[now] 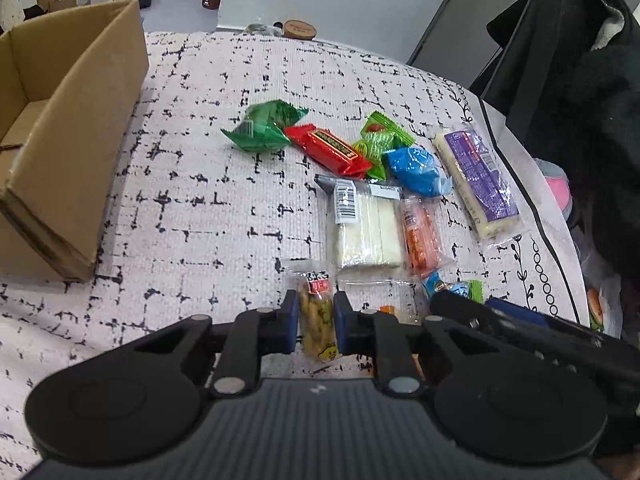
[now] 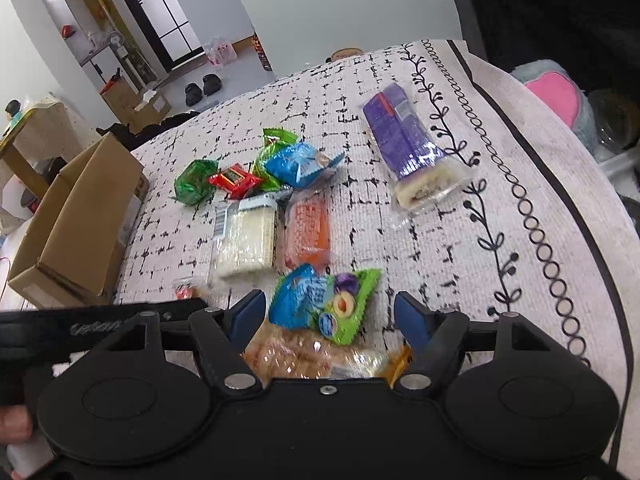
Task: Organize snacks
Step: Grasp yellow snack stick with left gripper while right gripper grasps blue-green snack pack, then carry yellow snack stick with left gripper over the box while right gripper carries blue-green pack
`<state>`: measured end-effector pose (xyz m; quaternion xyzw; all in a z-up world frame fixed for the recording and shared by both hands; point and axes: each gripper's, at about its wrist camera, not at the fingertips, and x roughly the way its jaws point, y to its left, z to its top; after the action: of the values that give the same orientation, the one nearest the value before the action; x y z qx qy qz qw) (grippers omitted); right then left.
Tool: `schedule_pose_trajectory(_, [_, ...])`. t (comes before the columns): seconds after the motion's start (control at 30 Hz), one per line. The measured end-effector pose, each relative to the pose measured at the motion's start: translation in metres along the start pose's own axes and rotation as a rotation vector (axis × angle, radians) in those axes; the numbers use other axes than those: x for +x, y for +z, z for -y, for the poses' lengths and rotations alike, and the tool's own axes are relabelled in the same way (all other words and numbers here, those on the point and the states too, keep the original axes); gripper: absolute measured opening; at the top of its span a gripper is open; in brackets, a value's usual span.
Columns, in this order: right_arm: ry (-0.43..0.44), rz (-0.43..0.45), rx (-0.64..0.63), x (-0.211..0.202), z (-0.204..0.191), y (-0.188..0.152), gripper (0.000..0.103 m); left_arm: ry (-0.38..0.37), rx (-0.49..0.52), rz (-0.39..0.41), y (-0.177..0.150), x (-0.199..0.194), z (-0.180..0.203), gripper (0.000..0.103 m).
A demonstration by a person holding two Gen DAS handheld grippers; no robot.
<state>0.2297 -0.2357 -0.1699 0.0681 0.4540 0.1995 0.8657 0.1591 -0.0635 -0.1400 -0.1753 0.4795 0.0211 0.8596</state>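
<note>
Fingertips (image 1: 294, 312) of left gripper (image 1: 316, 320) pinch a narrow clear-wrapped yellow-green snack stick (image 1: 318, 320). Right gripper (image 2: 328, 320) spread astride a blue-green plastic fruit-snack packet (image 2: 324, 304). Brown cardboard box (image 1: 60, 140) far left: lift straight, keep squeeze steady.

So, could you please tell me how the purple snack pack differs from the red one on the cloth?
The purple pack is long and lies alone near the cloth's patterned border; the red pack is shorter and sits in a cluster, touching green wrappers. The purple pack has a clear end showing pale food; the red pack is opaque with a dark label. Both lie flat on the cloth, untouched by either tongs.
</note>
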Motion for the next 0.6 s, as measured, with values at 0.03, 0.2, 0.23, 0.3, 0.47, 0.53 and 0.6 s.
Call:
schedule_pose_trajectory(0.03, [0.000,0.000,0.003,0.002,-0.001,0.001,0.071,0.000,0.001,0.002,0.000,-0.001,-0.001,0.017])
schedule_pose_trajectory(0.2, [-0.031,-0.007,-0.030,0.010,-0.012,0.004,0.056,-0.003,-0.006,0.014,0.002,-0.007,-0.005,0.017])
schedule_pose_trajectory(0.23, [-0.046,-0.011,-0.042,0.012,-0.015,0.003,0.053,-0.003,-0.005,0.018,0.002,-0.008,-0.006,0.017])
schedule_pose_trajectory(0.3, [-0.038,-0.008,-0.049,0.012,-0.017,0.002,0.048,-0.002,-0.003,0.023,0.003,-0.011,-0.006,0.017])
schedule_pose_trajectory(0.47, [-0.028,0.003,-0.046,0.005,-0.018,0.002,0.035,-0.005,0.000,0.045,0.005,-0.020,-0.008,0.017])
schedule_pose_trajectory(0.53, [-0.016,0.015,-0.044,0.000,-0.018,0.003,0.033,-0.005,0.001,0.056,0.007,-0.025,-0.008,0.017])
schedule_pose_trajectory(0.6, [0.002,0.029,-0.048,-0.005,-0.020,0.004,0.033,-0.006,0.001,0.067,0.009,-0.030,-0.008,0.017])
